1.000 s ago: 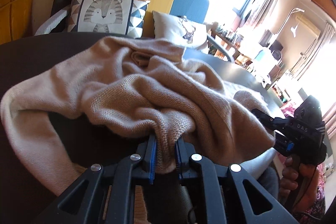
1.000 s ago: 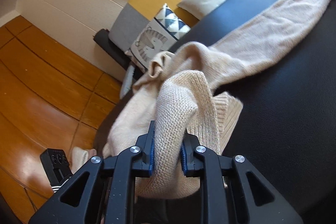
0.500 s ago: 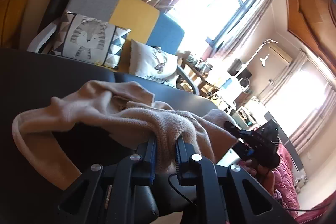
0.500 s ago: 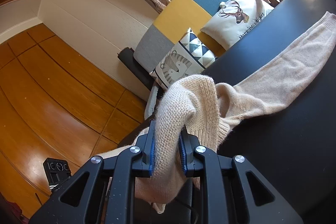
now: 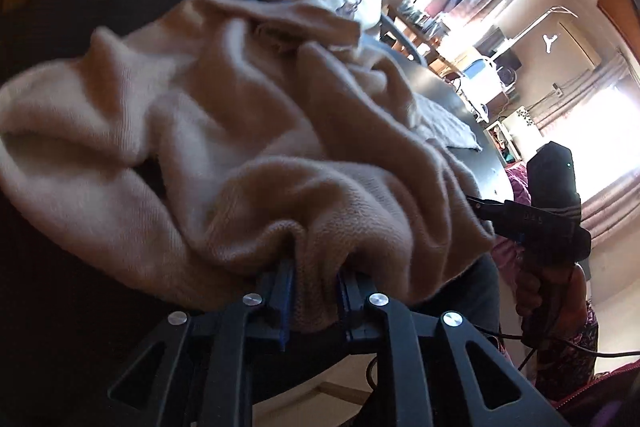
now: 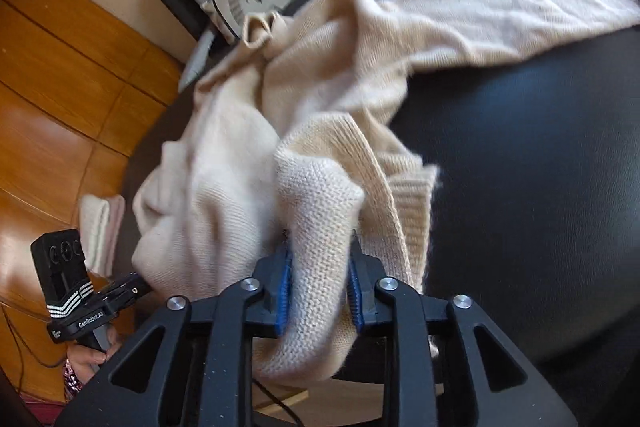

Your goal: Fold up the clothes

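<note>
Between the left gripper's (image 5: 314,291) fingers sits a bunched fold of beige sweater (image 5: 224,131); the right gripper's (image 6: 320,291) fingers pinch another fold. Both pairs have just been opening slightly. Crumpled, the sweater lies on the black bench (image 6: 540,147).
</note>
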`<state>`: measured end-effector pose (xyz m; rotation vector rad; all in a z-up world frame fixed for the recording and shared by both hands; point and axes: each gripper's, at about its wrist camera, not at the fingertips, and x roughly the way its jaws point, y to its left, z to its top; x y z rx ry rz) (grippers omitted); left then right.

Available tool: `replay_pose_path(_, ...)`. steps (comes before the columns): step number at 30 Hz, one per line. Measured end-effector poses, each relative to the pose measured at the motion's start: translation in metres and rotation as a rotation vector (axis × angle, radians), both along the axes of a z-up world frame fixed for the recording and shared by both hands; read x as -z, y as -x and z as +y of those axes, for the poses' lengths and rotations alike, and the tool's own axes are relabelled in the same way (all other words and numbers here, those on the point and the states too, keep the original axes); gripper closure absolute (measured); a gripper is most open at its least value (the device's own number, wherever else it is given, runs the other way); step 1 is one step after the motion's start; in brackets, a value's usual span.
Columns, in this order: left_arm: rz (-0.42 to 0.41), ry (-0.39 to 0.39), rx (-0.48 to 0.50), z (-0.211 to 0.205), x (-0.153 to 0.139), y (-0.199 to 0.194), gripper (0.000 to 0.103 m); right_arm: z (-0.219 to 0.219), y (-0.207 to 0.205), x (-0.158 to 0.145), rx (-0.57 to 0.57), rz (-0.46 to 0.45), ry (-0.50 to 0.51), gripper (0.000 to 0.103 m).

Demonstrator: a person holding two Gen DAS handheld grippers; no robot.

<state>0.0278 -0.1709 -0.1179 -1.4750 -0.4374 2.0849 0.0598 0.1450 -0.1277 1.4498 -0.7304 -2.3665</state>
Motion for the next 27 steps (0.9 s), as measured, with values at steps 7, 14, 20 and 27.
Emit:
replay_pose_path(7, -0.054, -0.124, -0.068, -0.023, 0.011, 0.000, 0.082, 0.014, -0.016, -0.061, 0.134, 0.245, -0.249, 0.070)
replay_pose_path(14, 0.048, 0.022, -0.064, -0.023, -0.001, -0.003, 0.079, -0.055, 0.003, -0.080, -0.105, 0.406, -0.301, 0.065)
replay_pose_path(20, 0.092, 0.164, -0.170, -0.062, -0.007, 0.003, 0.077, -0.120, 0.048, -0.003, -0.312, 0.195, -0.305, 0.065)
replay_pose_path(27, 0.058, 0.037, -0.257, -0.108, -0.009, 0.000, 0.075, -0.144, 0.041, 0.008, -0.338, 0.289, -0.378, 0.061)
